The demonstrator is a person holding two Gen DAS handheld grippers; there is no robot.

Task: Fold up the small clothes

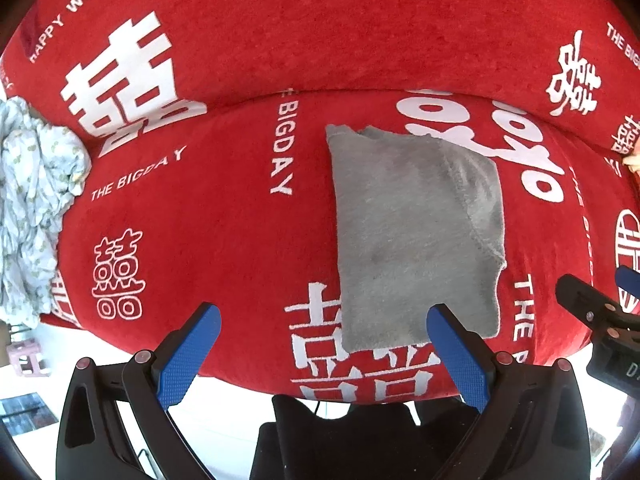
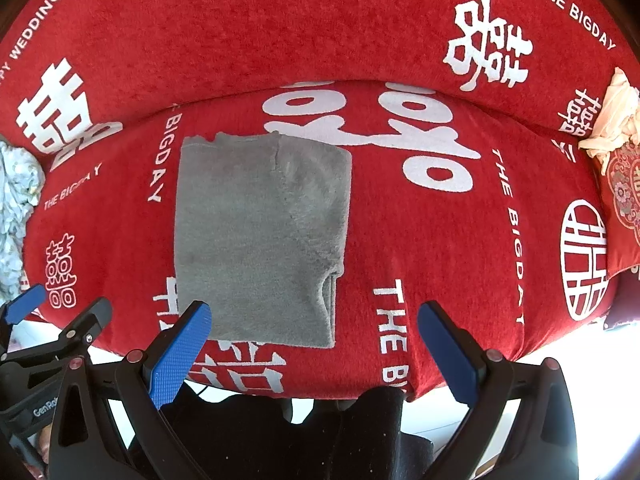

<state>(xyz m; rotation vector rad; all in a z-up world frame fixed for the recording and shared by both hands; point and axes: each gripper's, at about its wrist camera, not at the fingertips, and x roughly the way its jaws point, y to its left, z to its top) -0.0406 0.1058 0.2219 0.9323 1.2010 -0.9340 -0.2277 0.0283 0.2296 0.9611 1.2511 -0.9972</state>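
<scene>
- Grey fleece garment [image 2: 260, 236] lies flat on the red sofa seat [image 2: 440, 248], already folded into a neat rectangle; a doubled edge and seam show at its near right corner.
- Left tool [image 1: 324, 354]: blue pads spread wide, nothing between them. It hovers over the seat's front edge, with the right pad overlapping the garment's near edge in view; contact can't be confirmed.
- Right tool [image 2: 314, 350]: jaws apart too, empty, at the seat's front edge just to the right of the garment.
- Judgement: this piece looks done, or one fold short. Both tools are free, so the step in hand is either a final half-fold or moving on.
- If another fold: pinch the two near corners, lift, and carry them to the far edge. Fleece is thick, so grab both layers or the stack will slip apart.
- If done: the crumpled pale printed cloth [image 1: 28, 208] at the left end of the sofa is the likely next pick; a cream bundle [image 2: 612, 120] sits at the far right.
</scene>
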